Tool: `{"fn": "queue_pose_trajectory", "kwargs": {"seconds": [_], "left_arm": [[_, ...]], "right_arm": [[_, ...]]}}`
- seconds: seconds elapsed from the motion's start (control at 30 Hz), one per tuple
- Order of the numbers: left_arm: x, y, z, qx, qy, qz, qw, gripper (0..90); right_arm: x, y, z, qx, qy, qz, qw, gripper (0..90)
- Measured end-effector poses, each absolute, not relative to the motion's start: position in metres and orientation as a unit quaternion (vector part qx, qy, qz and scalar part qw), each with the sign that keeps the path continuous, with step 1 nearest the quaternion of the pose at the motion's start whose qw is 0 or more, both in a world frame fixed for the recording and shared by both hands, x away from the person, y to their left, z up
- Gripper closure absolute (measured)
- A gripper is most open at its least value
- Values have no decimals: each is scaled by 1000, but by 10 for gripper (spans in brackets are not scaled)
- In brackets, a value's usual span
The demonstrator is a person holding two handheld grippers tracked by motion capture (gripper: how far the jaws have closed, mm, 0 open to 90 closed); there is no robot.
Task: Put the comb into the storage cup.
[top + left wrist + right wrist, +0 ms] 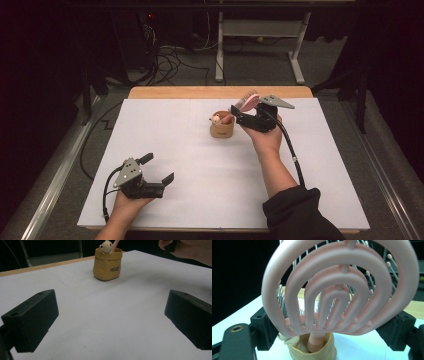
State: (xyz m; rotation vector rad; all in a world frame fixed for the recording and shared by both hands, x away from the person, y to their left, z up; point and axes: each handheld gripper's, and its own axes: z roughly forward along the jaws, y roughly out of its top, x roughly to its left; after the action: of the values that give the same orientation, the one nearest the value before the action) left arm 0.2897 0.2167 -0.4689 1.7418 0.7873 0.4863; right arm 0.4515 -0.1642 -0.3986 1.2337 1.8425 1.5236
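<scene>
A tan pouch-shaped holder stands upright on the white table, with a small cream animal figure at its rim. A pink vented hairbrush stands with its handle down inside that holder. My right gripper is shut on the brush head, one black jaw on each side of it. At the near left, my left gripper rests low over the table, open, with nothing between its jaws. From the left gripper view, the holder stands well ahead, with the pink handle rising out of it.
The white table sheet ends at a wooden strip along the far edge. Beyond it lie floor cables and a white desk frame. The hand on the right gripper hangs at the upper right of the left gripper view.
</scene>
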Motion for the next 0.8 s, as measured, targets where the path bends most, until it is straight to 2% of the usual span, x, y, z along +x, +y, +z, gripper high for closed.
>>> {"fn": "queue_pose_trajectory", "kwargs": {"seconds": [0.8], "left_arm": [[290, 215, -469, 738, 332, 206, 550, 0]], "right_arm": [[447, -177, -408, 461, 665, 546, 215, 165]]}}
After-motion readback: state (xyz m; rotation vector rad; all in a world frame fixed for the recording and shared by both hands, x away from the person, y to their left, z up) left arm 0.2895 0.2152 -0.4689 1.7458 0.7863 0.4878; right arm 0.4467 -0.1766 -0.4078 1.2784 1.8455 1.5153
